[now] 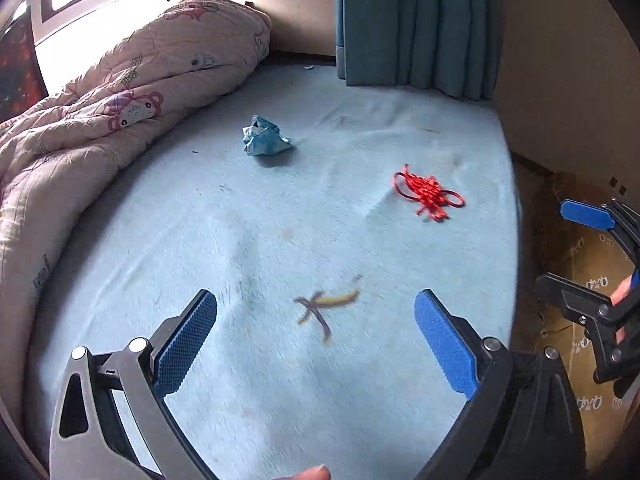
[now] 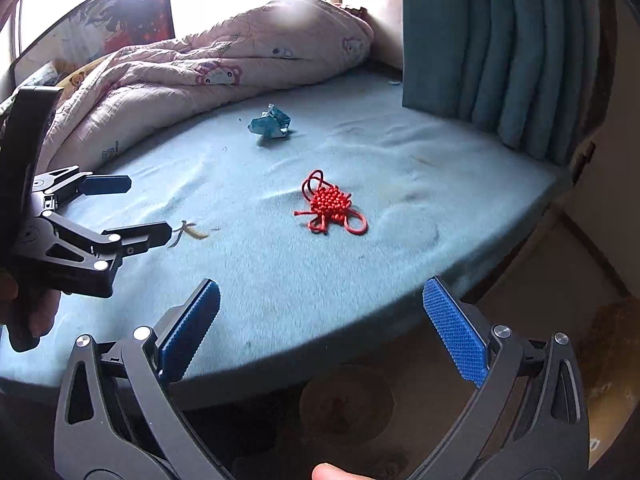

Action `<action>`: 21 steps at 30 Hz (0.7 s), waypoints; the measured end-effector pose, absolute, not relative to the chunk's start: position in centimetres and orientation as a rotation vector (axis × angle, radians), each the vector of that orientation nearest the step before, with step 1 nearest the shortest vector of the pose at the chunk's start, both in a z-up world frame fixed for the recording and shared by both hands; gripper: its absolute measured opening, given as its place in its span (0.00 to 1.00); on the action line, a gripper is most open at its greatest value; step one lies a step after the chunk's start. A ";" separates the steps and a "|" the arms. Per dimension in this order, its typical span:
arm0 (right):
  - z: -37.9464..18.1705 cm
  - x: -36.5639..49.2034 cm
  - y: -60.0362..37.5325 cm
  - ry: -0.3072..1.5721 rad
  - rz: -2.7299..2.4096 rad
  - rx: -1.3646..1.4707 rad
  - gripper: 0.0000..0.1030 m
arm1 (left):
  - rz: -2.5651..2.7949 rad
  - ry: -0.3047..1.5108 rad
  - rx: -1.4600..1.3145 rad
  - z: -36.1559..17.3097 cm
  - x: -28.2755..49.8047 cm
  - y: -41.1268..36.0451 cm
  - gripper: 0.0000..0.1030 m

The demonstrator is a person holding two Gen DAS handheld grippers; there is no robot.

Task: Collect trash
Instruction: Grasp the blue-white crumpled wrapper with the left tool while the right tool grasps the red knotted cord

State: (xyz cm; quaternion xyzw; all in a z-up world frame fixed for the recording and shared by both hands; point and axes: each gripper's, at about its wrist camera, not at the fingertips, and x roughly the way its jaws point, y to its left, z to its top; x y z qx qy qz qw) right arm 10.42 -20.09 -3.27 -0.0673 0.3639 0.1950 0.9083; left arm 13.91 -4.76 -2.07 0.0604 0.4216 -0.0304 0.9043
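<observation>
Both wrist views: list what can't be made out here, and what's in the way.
- Yellow scrap on the bed sheet: motion-blurred in the left wrist view; in the right wrist view the left gripper covers part of it, so I can't say what it is.
- Round object below the bed edge: in shadow, unclear.
- Right gripper: cut off by the left wrist view's edge.
- Crumpled blue wrapper: print too small to read.

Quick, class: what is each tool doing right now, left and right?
Left tool: open, holding nothing, above the banana peel.
Right tool: open, holding nothing.
</observation>
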 end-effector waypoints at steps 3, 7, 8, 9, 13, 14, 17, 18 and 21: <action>-4.1 13.1 -18.8 0.761 0.392 -0.156 0.95 | -0.060 0.870 0.121 -2.3 18.2 -2.8 0.94; -5.3 16.2 -17.1 0.795 0.401 -0.169 0.95 | -0.041 0.868 0.169 -2.9 24.5 -1.9 0.94; -5.5 16.8 -16.6 0.799 0.406 -0.173 0.95 | -0.047 0.870 0.169 -3.0 26.0 -1.8 0.94; -5.6 17.2 -16.2 0.800 0.412 -0.177 0.95 | -0.060 0.877 0.165 -3.2 27.5 -1.7 0.94; -5.5 18.4 -15.2 0.783 0.416 -0.173 0.95 | -0.094 0.901 0.156 -4.0 32.0 -1.9 0.94; -5.4 18.6 -15.0 0.780 0.419 -0.169 0.95 | -0.096 0.909 0.156 -4.4 32.9 -1.9 0.94; -5.3 18.9 -14.7 0.767 0.418 -0.169 0.95 | -0.126 0.907 0.106 -5.1 34.7 -1.5 0.54; -5.3 19.0 -14.8 0.766 0.413 -0.172 0.94 | -0.127 0.918 0.084 -5.1 34.9 -1.4 0.54; -5.5 19.3 -14.9 0.766 0.408 -0.166 0.89 | -0.108 0.891 0.124 -4.8 34.1 -2.1 0.51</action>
